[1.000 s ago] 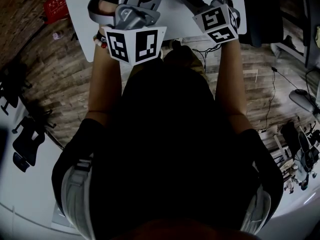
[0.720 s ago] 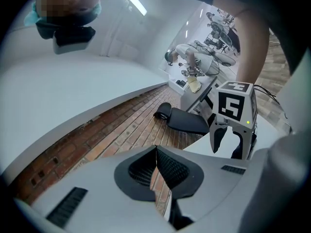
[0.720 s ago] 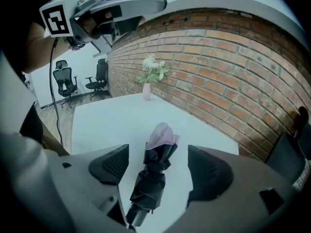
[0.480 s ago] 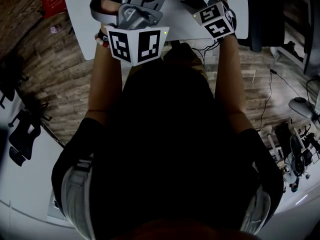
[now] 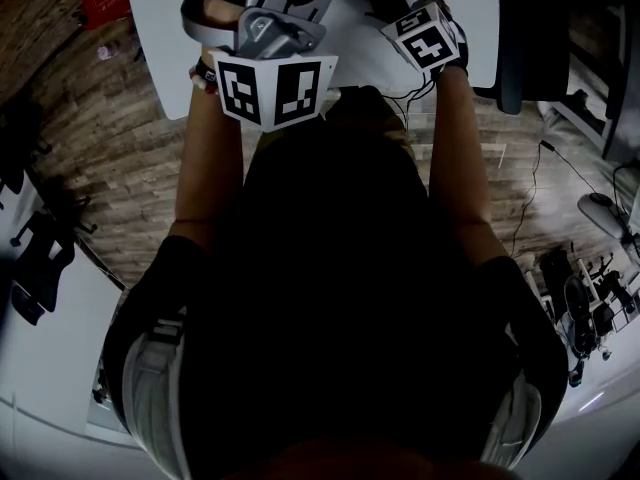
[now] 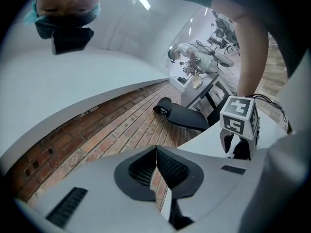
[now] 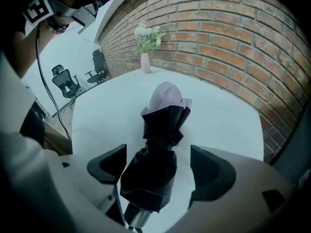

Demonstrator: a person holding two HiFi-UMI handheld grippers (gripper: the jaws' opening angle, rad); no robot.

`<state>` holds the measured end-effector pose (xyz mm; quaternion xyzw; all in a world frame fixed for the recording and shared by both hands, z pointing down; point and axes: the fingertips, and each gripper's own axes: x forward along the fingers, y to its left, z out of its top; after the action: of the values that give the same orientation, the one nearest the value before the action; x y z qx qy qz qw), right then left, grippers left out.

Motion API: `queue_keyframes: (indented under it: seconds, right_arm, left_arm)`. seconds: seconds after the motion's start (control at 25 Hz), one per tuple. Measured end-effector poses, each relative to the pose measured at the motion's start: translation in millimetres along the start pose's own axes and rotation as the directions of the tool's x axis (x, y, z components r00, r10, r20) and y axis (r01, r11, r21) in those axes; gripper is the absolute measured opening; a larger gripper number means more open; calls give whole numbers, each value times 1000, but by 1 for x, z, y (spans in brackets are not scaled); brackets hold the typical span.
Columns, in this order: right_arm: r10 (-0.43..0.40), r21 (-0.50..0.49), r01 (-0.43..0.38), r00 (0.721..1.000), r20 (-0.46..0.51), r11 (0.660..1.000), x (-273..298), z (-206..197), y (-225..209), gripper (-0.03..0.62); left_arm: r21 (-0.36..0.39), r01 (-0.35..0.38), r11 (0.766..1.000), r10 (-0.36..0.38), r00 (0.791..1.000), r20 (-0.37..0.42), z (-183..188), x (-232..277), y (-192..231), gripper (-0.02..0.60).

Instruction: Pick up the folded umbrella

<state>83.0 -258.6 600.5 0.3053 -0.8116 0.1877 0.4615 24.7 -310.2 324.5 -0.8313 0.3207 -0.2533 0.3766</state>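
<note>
The folded umbrella (image 7: 160, 144), black with a pale pink lining showing at its far end, lies on the white table (image 7: 228, 115). My right gripper (image 7: 158, 166) points steeply down over it. Its jaws are opening, and the umbrella's nearer half sits between the pads (image 7: 209, 171) without being pressed. In the head view the right gripper (image 5: 405, 13) is at the top right over the table, the left gripper (image 5: 270, 23) at the top left. The left gripper (image 6: 156, 152) is held about level above the table edge, its pads meeting with nothing between them.
A vase of flowers (image 7: 146, 57) stands at the table's far corner by a brick wall (image 7: 233, 38). Office chairs (image 7: 65, 81) stand beyond the table. A black chair (image 6: 182, 115) lies past the table edge. Cables (image 5: 530, 198) trail over the wooden floor.
The right gripper's marker cube has shifted up and left in the head view as that hand dropped toward the table. The left gripper has hardly moved.
</note>
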Motion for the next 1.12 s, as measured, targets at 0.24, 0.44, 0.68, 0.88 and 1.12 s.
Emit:
queue_keyframes:
  seconds: [0.24,0.44,0.68,0.88,1.12]
  right_arm:
    - [29,21,-28,998,-48,999,13,-13,-1,380]
    - [71,37,-67,994,-89,997,23,-21,3,380]
    - [79,145,-59,987,-142,988,31,-34,-3,379]
    - [63,142,-39,984,-168,989,32,-33,-5,379]
    - [38,112,-9,966,-258,994,30,-34,-8,204]
  left_arm:
    - [-3,-6,1000,6,1000,-18,-5,6,0,14]
    - [-1,-5,1000,5,1000,-25,-5,7,1,14]
    - [-3,-6,1000,6,999,-35,-10,11,0,14]
    - [-10,-12,1000,12,999,-42,-12,9,3,14]
    - [-9,-15,1000,14,999,-50,-15,6,2,14]
